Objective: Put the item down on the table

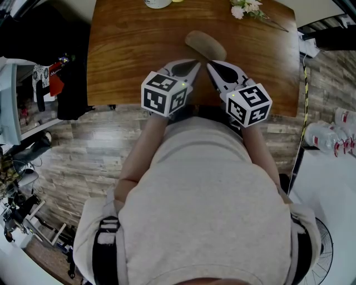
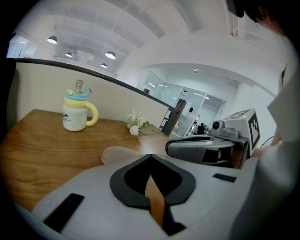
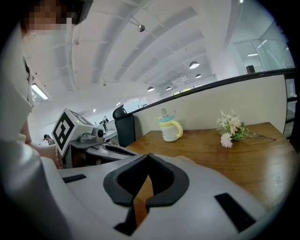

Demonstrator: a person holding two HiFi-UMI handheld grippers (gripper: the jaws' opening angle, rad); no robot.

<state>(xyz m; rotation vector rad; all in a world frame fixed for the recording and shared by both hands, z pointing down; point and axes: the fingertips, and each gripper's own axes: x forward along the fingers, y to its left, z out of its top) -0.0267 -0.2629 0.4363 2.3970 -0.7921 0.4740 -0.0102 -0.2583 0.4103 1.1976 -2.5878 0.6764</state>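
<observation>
The left gripper [image 1: 192, 67] and right gripper [image 1: 214, 68] hover side by side over the near edge of the wooden table [image 1: 128, 50]. Each has its jaws pressed together on nothing. The tan oblong item [image 1: 206, 44] lies flat on the table just beyond their tips. A yellow-handled mug [image 2: 77, 112] and a flower sprig [image 1: 247, 8] stand further back.

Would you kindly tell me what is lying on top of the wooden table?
On the wooden table are a tan oval item, a lidded white-and-yellow cup at the far edge, and a flower sprig. The tabletop beneath the left claw and right claw is covered.
</observation>
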